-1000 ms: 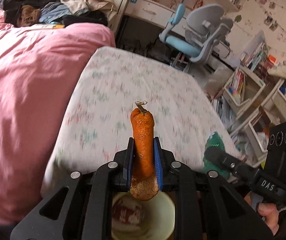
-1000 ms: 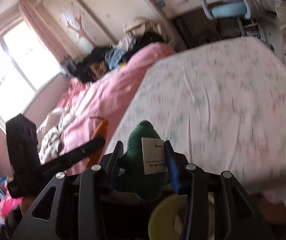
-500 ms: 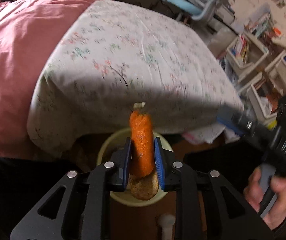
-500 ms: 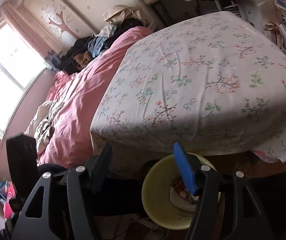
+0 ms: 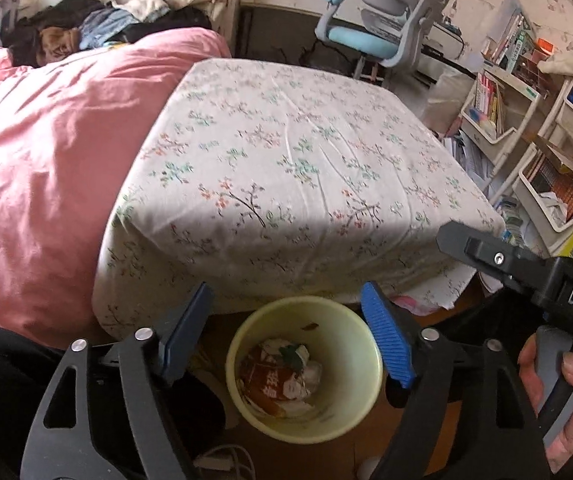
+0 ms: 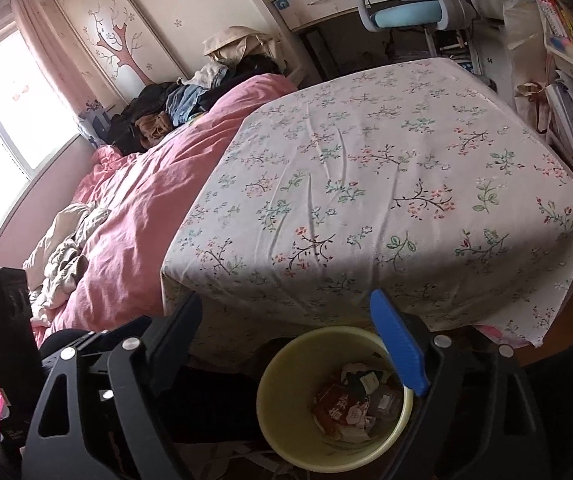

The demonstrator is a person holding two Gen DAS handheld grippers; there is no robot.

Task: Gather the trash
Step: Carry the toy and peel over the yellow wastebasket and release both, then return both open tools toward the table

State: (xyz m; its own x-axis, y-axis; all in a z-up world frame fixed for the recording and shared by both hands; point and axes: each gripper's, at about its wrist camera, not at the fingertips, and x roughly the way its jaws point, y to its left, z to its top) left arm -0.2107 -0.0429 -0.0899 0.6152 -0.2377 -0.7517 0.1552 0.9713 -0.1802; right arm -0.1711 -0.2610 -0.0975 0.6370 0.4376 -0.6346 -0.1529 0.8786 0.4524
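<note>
Both tongs — left tongs (image 5: 286, 320), right tongs (image 6: 286, 328) — just spread wide, empty, above one yellow bin (image 5: 350, 420) of trash.

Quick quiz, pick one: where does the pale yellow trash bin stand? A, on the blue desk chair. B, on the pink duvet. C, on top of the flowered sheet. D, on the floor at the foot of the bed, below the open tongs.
D: the trash bin stands on the floor just past the edge of the flowered sheet, under the empty left tongs, with wrappers inside.
</note>
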